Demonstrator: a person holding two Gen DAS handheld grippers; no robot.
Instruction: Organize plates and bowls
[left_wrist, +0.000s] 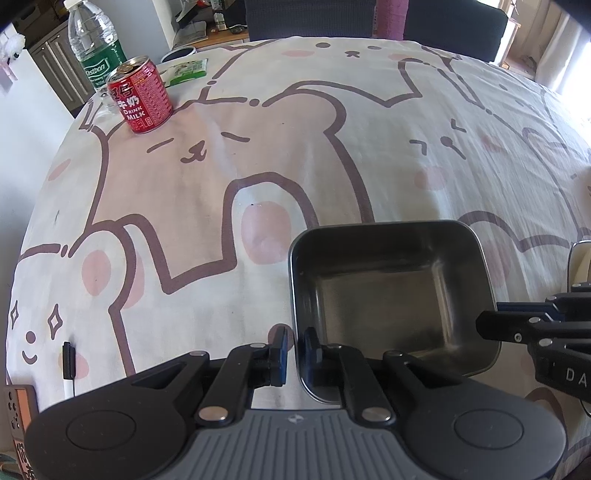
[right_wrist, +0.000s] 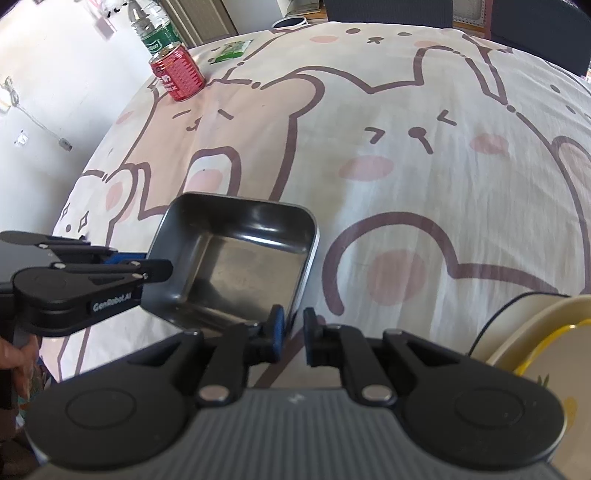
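Holding, in both my grippers, one metal tray, square and dark steel with rounded corners, near the front edge of the tabletop.

Item 1. Left gripper: blue pads nearly together, clamped on the tray's left wall, one pad outside, one inside. The left wrist view shows this pinch head-on.

Item 2. Right gripper: pads nearly together over the tray's right rim; in its own view the rim runs down between them, so I read it as gripping that wall. The left wrist view shows only this gripper's black fingers reaching in at the tray's right side.

Item 3. Tablecloth: white and pink, printed with cartoon bears and rabbits, covering the tabletop. Seen in both views.

Item 4. Red milk can: upright near the far left corner. Seen in both views.

Item 5. Water bottle: clear, green label, just behind the can at the far left edge.

Item 6. Green packet: flat, near the far edge, to the right of the can.

Item 7. Cream bowl with a yellow rim: near the front right corner; plain in the right wrist view, only a sliver at the frame edge in the left.

Item 8. Black-capped pen: near the front left edge; left wrist view only.

Item 9. A hand on the left gripper's handle; right wrist view only.
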